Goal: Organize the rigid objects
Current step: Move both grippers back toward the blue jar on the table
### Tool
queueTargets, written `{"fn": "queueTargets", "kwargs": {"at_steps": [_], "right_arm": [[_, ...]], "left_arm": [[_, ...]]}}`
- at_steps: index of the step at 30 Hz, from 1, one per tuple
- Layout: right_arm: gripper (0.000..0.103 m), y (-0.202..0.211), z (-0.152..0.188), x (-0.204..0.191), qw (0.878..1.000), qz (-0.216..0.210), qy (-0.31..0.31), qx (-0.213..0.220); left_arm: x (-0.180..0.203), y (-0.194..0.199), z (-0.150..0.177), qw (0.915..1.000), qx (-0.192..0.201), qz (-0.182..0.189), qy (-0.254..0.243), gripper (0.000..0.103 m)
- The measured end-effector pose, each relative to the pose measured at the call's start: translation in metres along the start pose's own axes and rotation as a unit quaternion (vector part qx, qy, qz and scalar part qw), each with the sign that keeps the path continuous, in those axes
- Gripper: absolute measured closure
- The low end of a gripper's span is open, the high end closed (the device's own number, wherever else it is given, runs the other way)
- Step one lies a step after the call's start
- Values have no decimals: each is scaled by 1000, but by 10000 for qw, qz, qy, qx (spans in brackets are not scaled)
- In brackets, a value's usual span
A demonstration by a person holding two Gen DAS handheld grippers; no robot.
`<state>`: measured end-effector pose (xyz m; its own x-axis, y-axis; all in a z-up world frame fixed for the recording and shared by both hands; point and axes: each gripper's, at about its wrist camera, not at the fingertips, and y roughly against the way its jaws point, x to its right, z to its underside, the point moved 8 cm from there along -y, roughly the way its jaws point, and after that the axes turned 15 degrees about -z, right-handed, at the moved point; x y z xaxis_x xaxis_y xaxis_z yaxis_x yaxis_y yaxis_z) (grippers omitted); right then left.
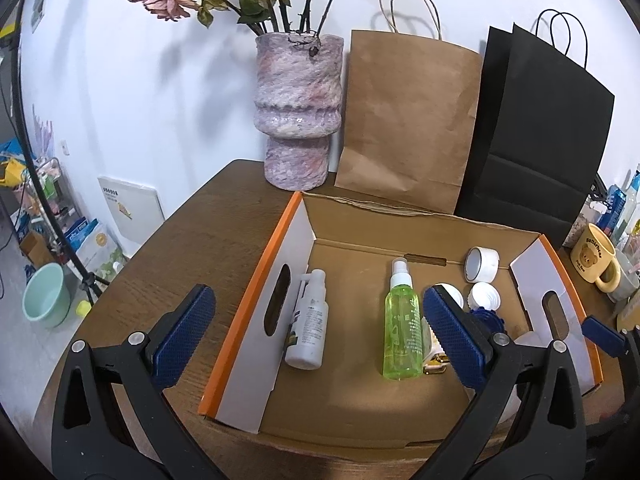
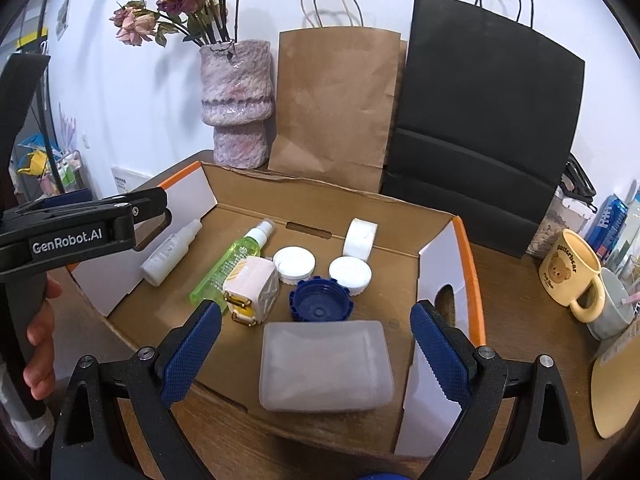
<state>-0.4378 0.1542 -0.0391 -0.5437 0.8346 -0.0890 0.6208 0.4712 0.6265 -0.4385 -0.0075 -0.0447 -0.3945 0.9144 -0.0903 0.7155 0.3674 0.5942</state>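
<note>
An open cardboard box (image 1: 244, 344) with orange rims holds a white spray bottle (image 1: 308, 320), a green spray bottle (image 1: 402, 328) and a white tape roll (image 1: 482, 264). In the right wrist view it also holds two white caps (image 2: 294, 262), a blue cap (image 2: 320, 300), a small pink case (image 2: 252, 292) and a frosted plastic box (image 2: 324, 364). My left gripper (image 1: 319, 294) is open wide above the box's left half, pads touching nothing. My right gripper (image 2: 316, 312) is open, with the frosted box lying between its fingers but clear of both pads.
A pink vase (image 1: 298, 112) of dried roses, a brown paper bag (image 1: 408, 120) and a black paper bag (image 1: 536, 140) stand behind the box. A yellow bear mug (image 2: 570, 272) and a grey mug (image 2: 612, 312) sit to the right. A person's hand (image 2: 40, 344) holds the left gripper.
</note>
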Motion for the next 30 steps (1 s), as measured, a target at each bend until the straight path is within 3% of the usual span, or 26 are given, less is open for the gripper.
{"fn": "queueTargets", "kwargs": {"at_steps": [10, 30], "right_arm": [[5, 28, 19, 1, 10000, 40, -23, 48], [5, 83, 85, -2, 9997, 135, -193, 10]], "left_arm": [[-7, 20, 10, 9999, 89, -46, 59, 0], [-5, 69, 66, 9998, 90, 139, -141, 0]]}}
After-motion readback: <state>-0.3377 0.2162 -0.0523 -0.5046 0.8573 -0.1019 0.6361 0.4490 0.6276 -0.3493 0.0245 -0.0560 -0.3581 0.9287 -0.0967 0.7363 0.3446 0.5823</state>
